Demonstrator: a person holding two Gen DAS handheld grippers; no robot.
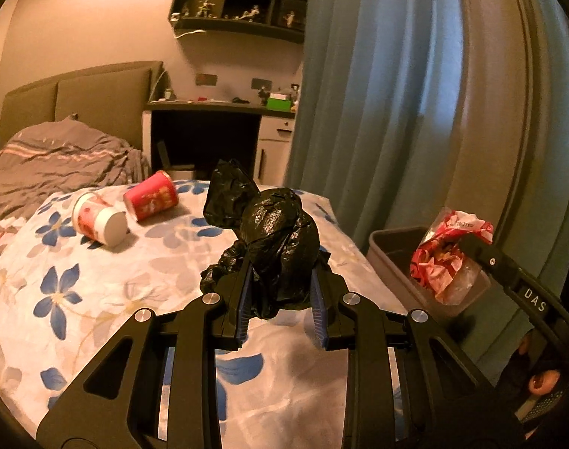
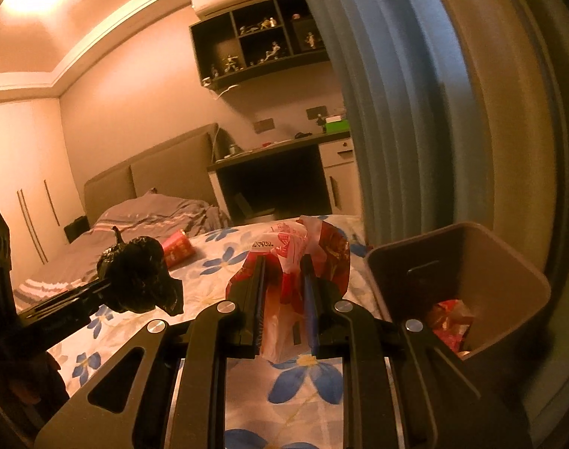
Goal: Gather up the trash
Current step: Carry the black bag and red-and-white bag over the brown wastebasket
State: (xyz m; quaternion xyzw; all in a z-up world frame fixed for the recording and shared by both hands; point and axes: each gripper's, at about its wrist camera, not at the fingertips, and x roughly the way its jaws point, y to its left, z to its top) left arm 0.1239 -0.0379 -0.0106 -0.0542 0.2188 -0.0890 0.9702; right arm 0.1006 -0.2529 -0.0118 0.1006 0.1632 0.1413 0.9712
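My left gripper is clamped on a crumpled black bag, held above the flowered bed. My right gripper pinches a red-and-white wrapper just beside the grey bin, which has red scraps inside. Farther up the bed lie a white cup and a red cup, both tipped over, close together.

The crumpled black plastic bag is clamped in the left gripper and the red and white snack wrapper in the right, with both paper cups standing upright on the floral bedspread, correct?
Not quite. The left wrist view shows the white paper cup and the red paper cup lying on their sides on the floral bedspread. The rest holds.
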